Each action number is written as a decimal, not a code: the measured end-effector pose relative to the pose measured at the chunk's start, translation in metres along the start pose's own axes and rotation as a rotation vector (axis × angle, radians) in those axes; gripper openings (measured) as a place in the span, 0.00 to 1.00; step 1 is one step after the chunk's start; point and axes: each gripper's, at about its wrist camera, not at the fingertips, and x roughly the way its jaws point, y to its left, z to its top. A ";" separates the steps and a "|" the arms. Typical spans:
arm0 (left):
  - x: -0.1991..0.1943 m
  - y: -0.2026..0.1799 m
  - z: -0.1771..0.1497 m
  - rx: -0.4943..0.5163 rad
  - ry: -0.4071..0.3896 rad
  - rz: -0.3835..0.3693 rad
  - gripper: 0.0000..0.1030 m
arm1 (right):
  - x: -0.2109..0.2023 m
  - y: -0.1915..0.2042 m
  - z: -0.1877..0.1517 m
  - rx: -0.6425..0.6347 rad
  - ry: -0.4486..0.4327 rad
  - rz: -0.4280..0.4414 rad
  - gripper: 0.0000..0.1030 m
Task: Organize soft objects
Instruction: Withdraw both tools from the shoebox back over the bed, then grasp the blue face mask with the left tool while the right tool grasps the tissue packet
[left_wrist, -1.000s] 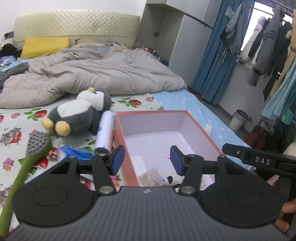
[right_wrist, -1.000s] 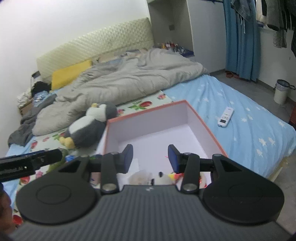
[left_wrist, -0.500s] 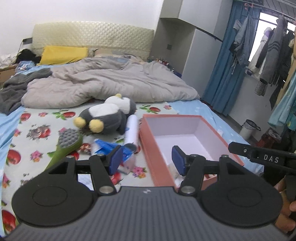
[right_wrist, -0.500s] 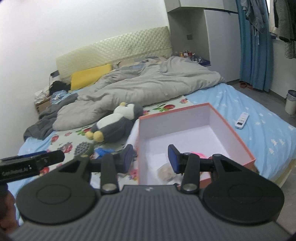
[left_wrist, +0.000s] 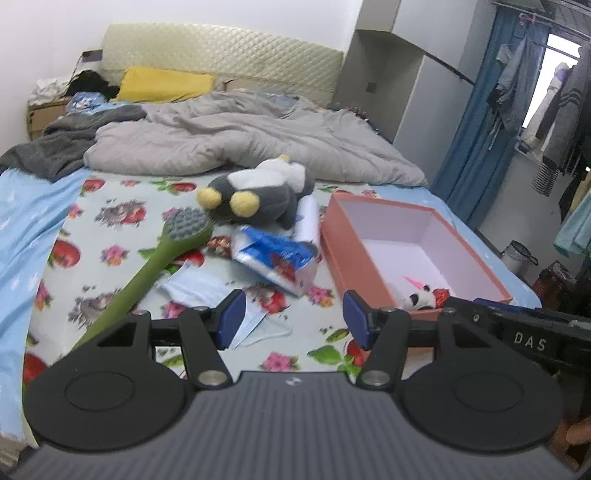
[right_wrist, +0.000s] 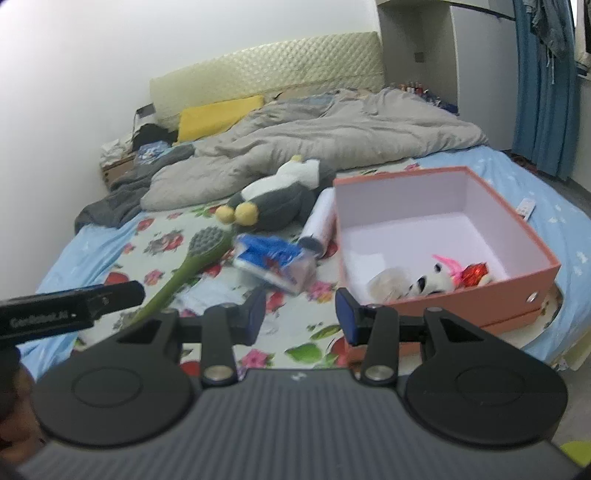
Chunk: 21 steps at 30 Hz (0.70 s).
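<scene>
Bedding fills both views: a fruit-print sheet (left_wrist: 122, 206) with a grey duvet (left_wrist: 236, 144) bunched toward the upper part of the frame.

From the left wrist view, the left tool (left_wrist: 291, 315) is seen with its blue pads apart and nothing between them, low centre of the frame. The penguin plush (left_wrist: 258, 192) is found at centre, lying on its side just left of the orange box (left_wrist: 343, 258), its long axis running lower left to upper right, yellow feet toward the left. A blue packet (left_wrist: 273, 254) and a green brush (left_wrist: 147, 269) are spread below it.

From the right wrist view, the right tool (right_wrist: 300, 315) is likewise shown parted and empty. The box (right_wrist: 517, 236) sits right of centre, small soft toys (right_wrist: 432, 280) already gathered in its near corner. The penguin (right_wrist: 273, 199) looks next: it is best gripped across its thick middle, squarely, so it is not left dangling by a foot.
</scene>
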 end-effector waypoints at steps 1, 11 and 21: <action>-0.003 0.003 -0.007 -0.002 0.004 0.007 0.62 | 0.000 0.004 -0.004 -0.003 0.006 0.006 0.43; -0.017 0.033 -0.042 -0.037 0.031 0.046 0.62 | 0.004 0.032 -0.032 -0.036 0.023 0.066 0.43; 0.037 0.061 -0.039 -0.129 0.101 0.090 0.62 | 0.041 0.030 -0.033 -0.053 0.048 0.065 0.43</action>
